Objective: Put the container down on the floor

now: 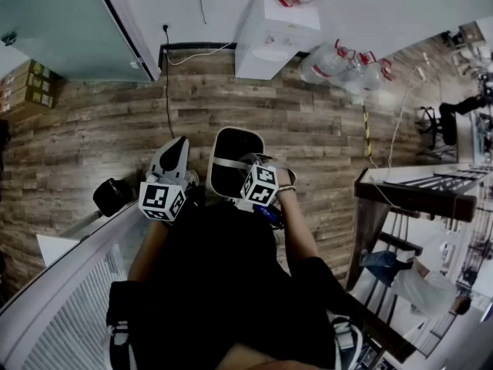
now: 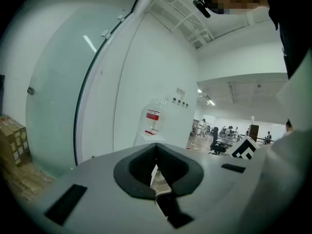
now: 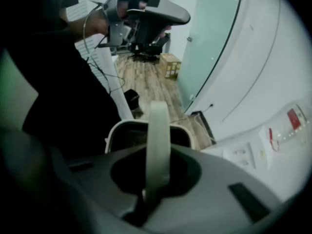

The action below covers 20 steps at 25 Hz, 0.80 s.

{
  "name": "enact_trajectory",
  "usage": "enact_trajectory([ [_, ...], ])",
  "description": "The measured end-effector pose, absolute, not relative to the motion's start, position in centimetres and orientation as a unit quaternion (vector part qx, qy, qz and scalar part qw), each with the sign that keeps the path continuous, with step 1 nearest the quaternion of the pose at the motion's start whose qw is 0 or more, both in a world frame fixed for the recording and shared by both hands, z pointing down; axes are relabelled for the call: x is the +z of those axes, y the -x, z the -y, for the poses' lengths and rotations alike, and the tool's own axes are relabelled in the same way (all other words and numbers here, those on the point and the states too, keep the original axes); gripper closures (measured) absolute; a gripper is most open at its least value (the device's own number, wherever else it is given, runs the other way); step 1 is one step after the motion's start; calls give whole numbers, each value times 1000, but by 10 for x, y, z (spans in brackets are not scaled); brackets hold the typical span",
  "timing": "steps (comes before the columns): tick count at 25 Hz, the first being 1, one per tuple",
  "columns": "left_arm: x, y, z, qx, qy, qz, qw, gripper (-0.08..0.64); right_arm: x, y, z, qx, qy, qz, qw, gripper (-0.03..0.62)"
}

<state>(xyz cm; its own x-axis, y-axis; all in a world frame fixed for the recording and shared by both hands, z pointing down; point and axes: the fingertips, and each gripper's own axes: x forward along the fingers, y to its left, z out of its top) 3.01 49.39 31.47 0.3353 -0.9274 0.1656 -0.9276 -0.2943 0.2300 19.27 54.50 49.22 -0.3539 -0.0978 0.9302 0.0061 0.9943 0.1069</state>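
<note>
A white container (image 1: 233, 139) with a dark inside hangs in front of me over the wooden floor (image 1: 308, 122). Its pale strap handle (image 1: 229, 163) crosses the opening. My right gripper (image 1: 250, 163) is shut on that handle. In the right gripper view the handle (image 3: 159, 140) runs up between the jaws and the container's rim (image 3: 127, 125) shows below it. My left gripper (image 1: 176, 153) is just left of the container, apart from it, its white jaws together. In the left gripper view the left gripper (image 2: 156, 152) has its dark pads meeting with nothing between them.
A white water dispenser (image 1: 271, 35) stands against the far wall, with clear water bottles (image 1: 343, 64) beside it. A cable (image 1: 166, 75) runs down the wall onto the floor. Cardboard boxes (image 1: 27, 83) sit far left. A black object (image 1: 113, 196) and a radiator lie left, railings (image 1: 431, 187) right.
</note>
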Motion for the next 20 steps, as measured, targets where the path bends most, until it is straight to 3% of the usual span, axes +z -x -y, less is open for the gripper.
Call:
enact_trajectory([
  [20,320,12,-460,-10,-822,548,156,529,491,-163,-515,-33,-46,817,574,555],
])
